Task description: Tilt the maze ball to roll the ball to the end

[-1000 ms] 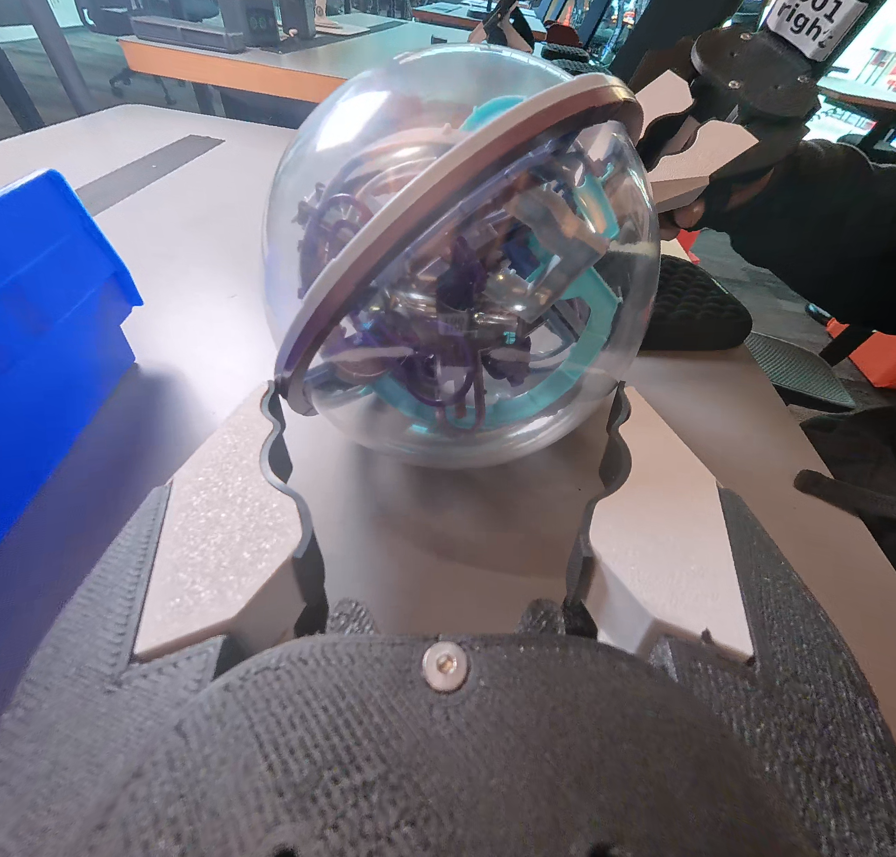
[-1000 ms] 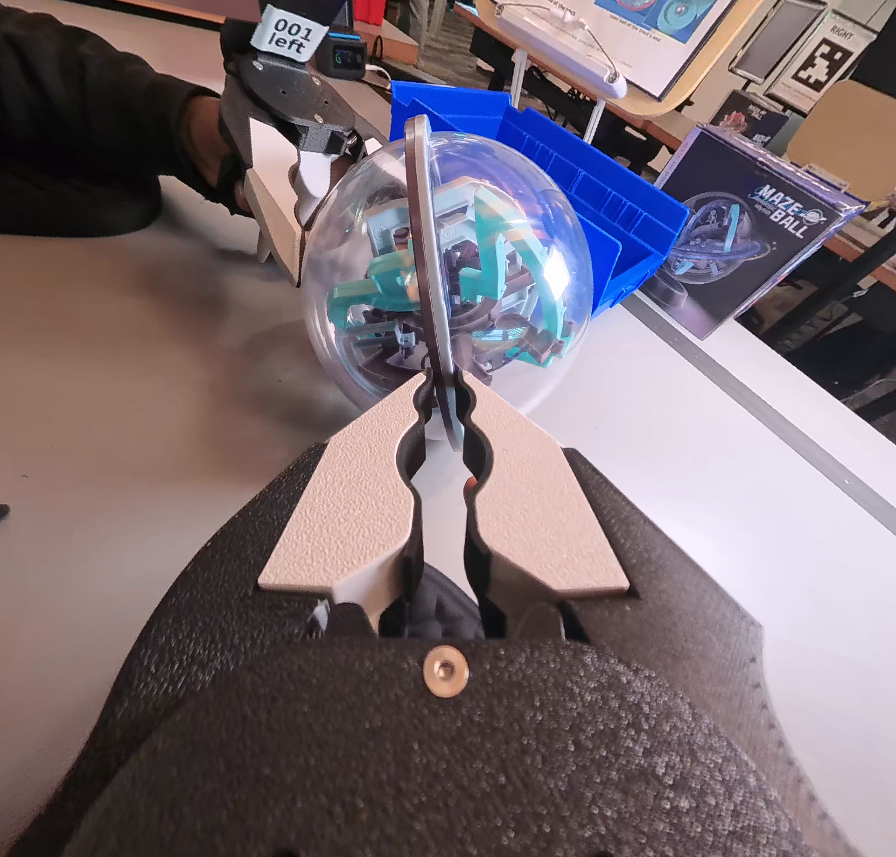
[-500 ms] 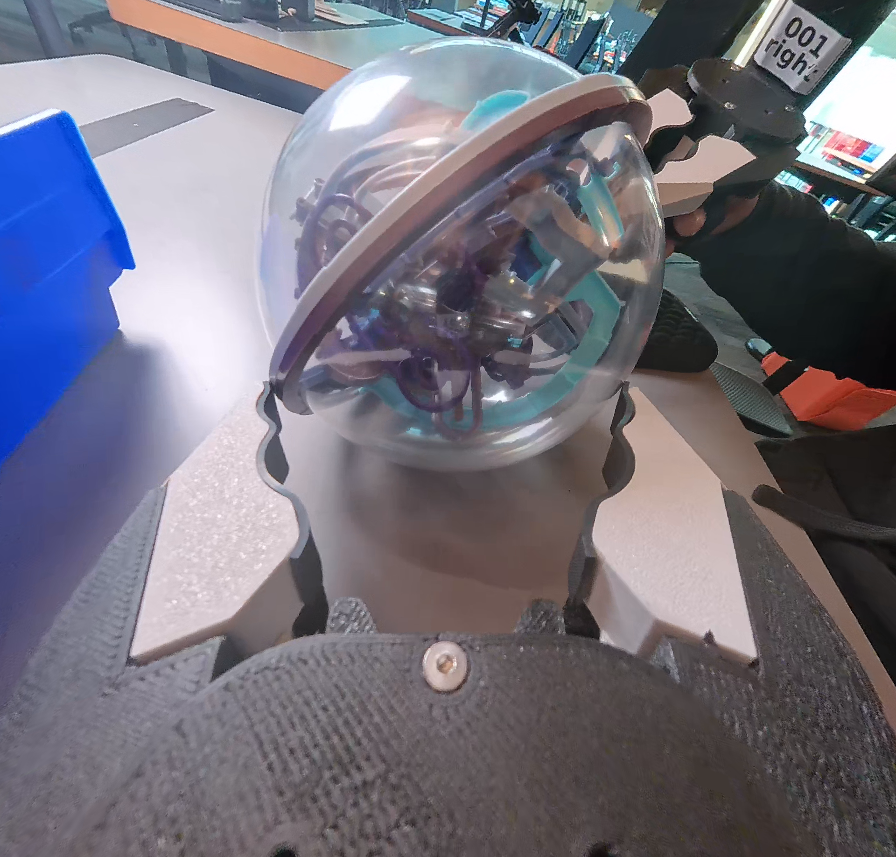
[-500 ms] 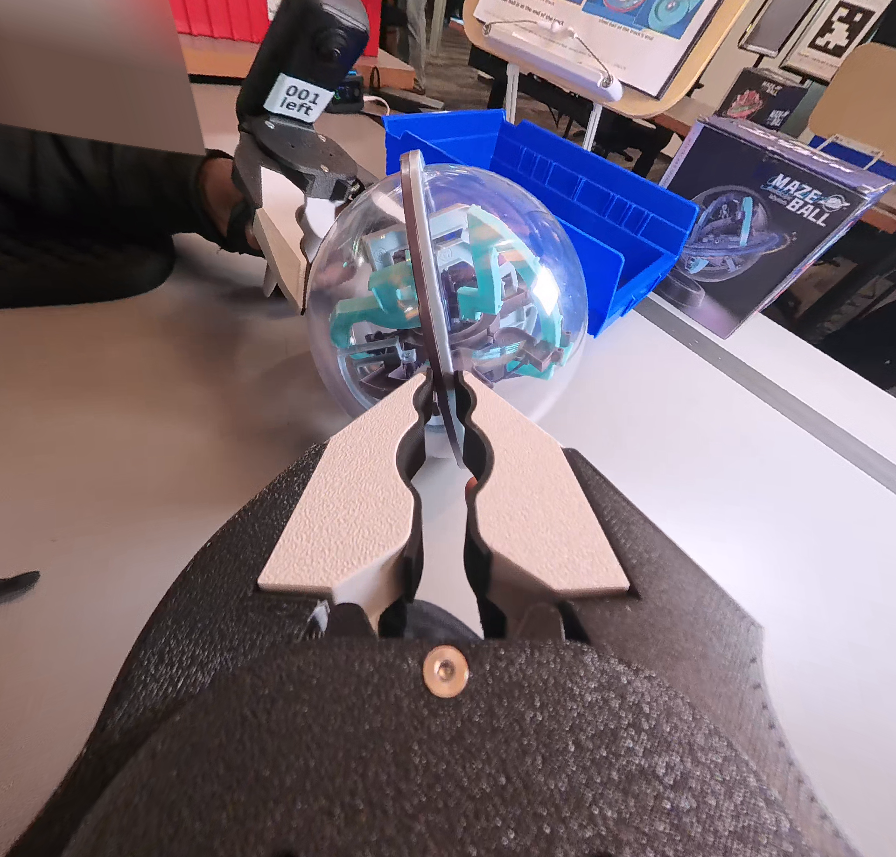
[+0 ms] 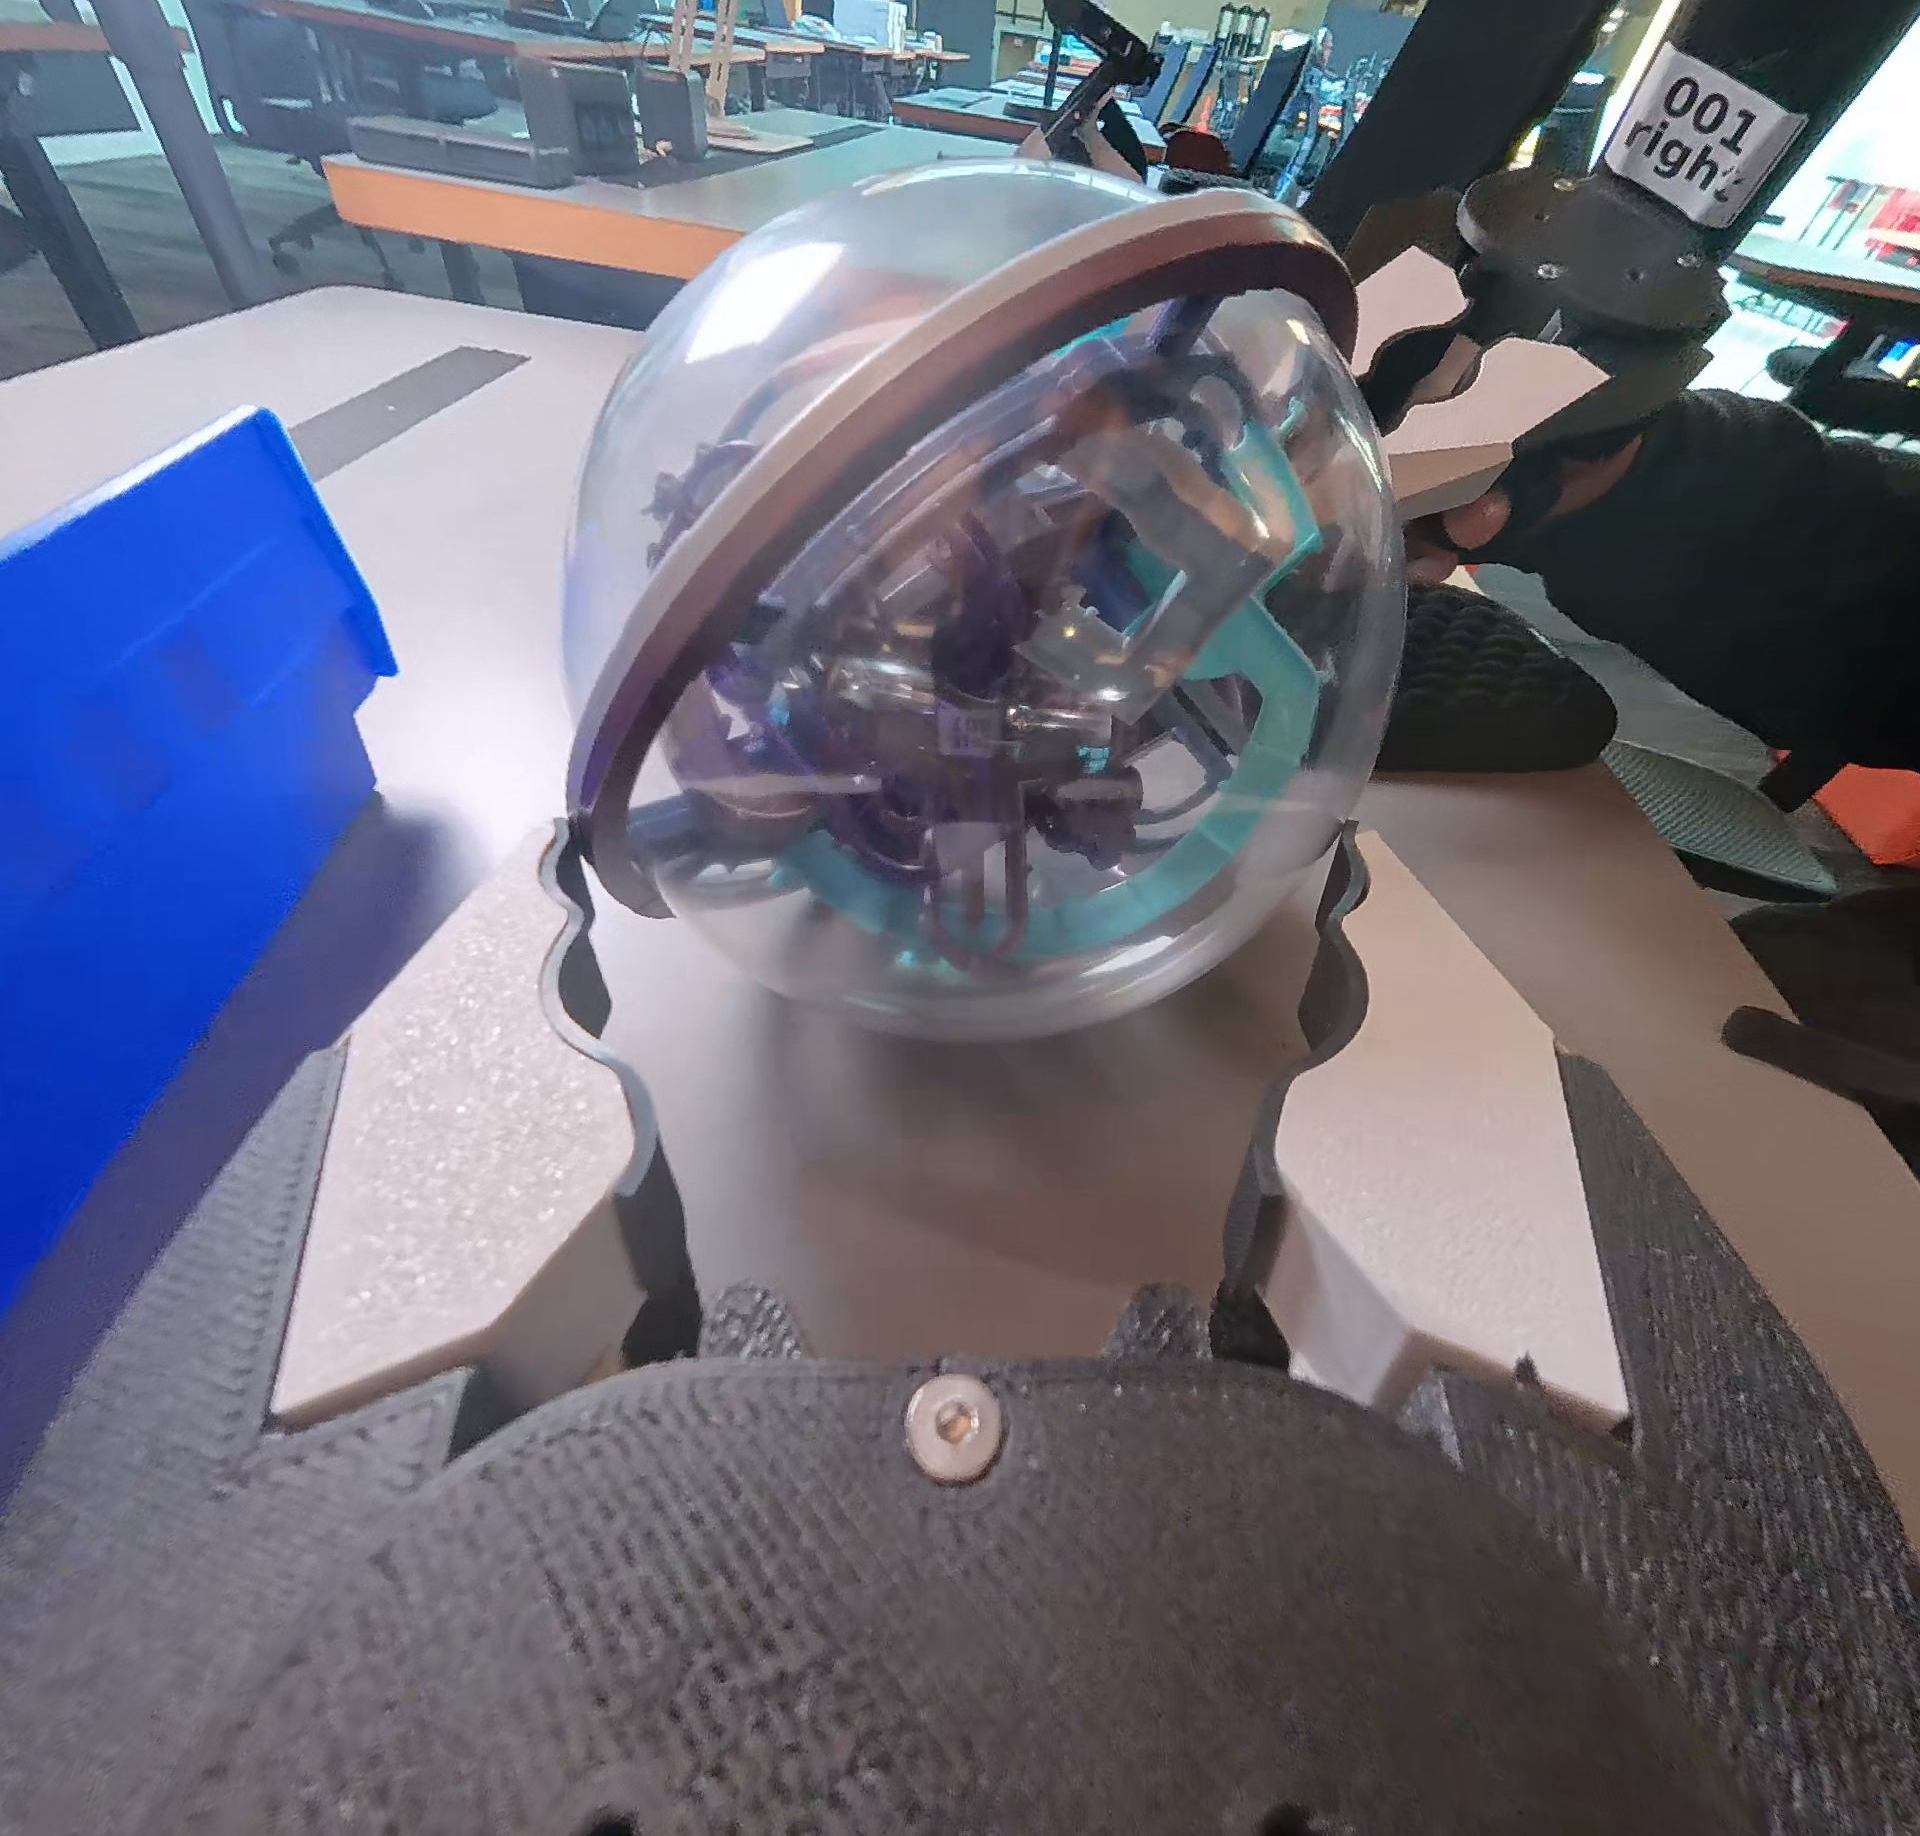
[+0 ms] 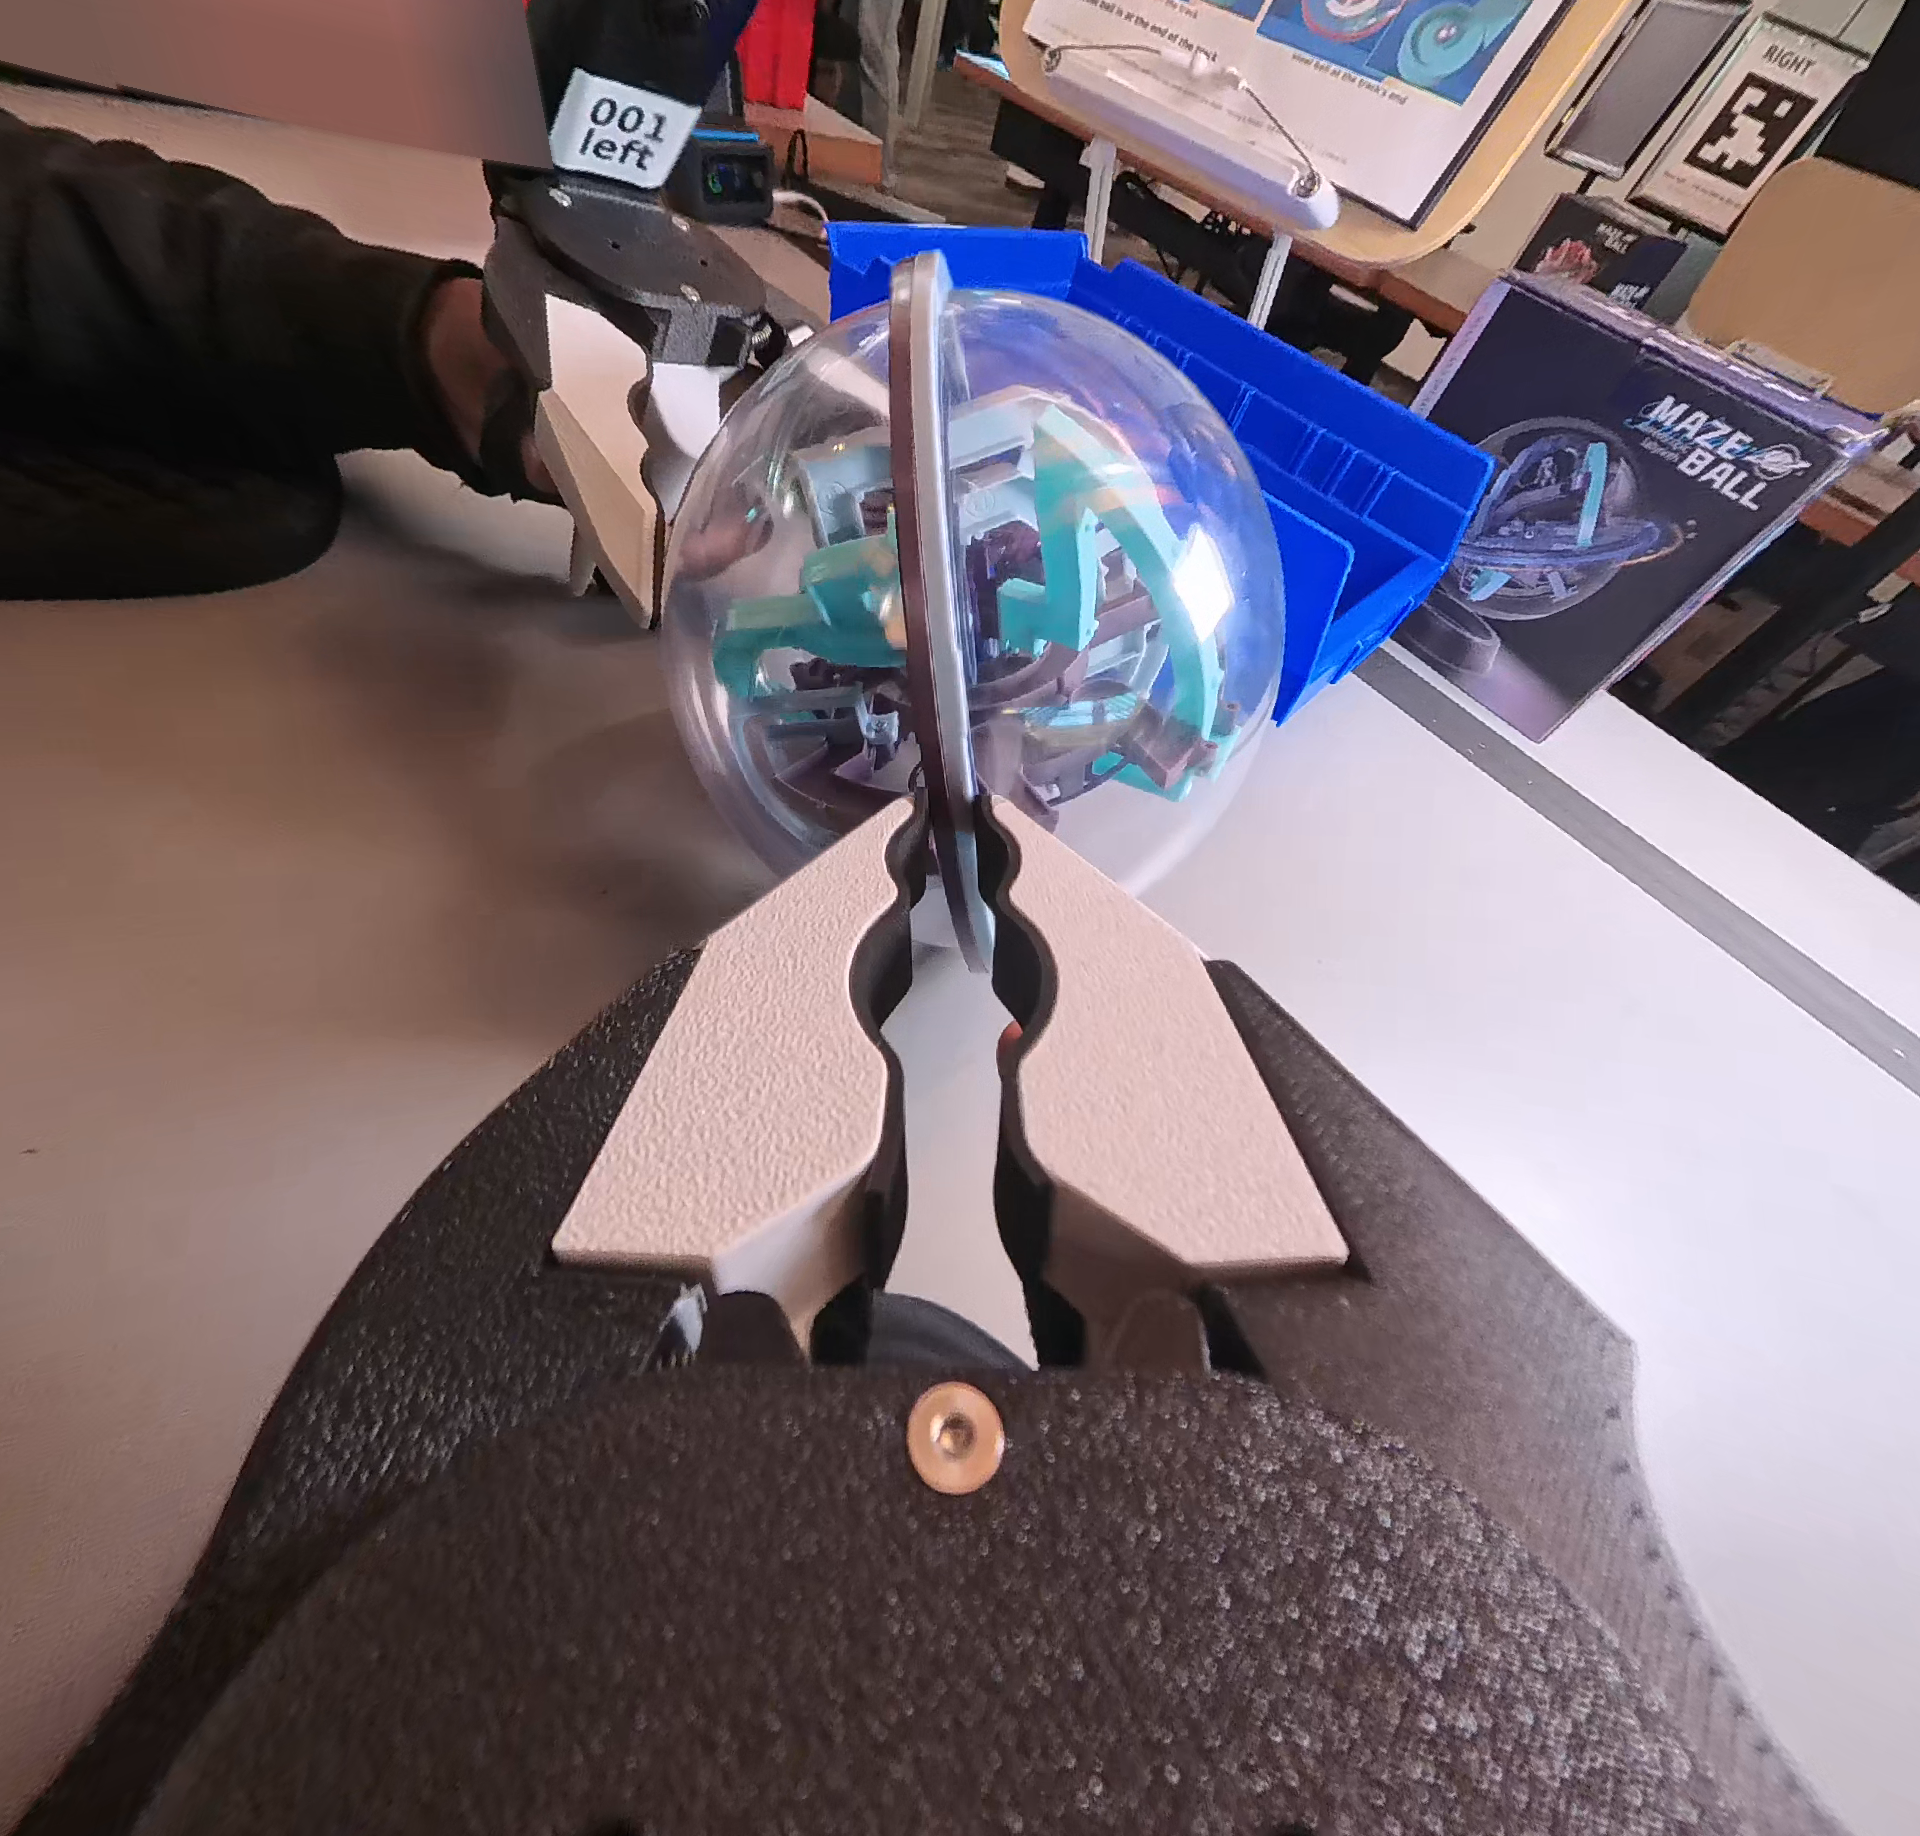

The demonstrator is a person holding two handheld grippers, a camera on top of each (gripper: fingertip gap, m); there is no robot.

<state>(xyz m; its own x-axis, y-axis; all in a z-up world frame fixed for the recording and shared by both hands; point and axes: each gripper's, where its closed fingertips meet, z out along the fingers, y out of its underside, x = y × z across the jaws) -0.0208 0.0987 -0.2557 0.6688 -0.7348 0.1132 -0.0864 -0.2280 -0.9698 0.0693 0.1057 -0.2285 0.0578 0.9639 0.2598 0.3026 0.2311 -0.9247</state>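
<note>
Pale grey table [image 6: 1455, 1007] with a darker grey strip running along it, set in an open office-type room: rows of desks with orange edges [image 5: 499, 217], chairs and monitors further back. Blue bin [image 6: 1299, 498] right behind the maze ball [image 6: 966, 581], and a dark retail box [image 6: 1642, 508] with a picture of the same toy off to the side, near a clipboard-style instruction board [image 6: 1278, 30] on a stand.

Maze ball clear, with teal and purple tracks inside and a flat grey ring around its middle, sitting low on the table, tilted so the ring runs diagonally in the left wrist view.

Right gripper [image 6: 951, 830] coming in low, clamped tight on the edge of that ring, pads on both faces of it. Left gripper [image 5: 956, 851] spread wide, one tip at each side of the sphere's lower half; can't tell if actually pressing or just cradling. Both held by hands in black sleeves [image 5: 1714, 581].

White tags with printed writing on both grippers, plus a square black-and-white marker card [image 6: 1766, 124] at the back.
</note>
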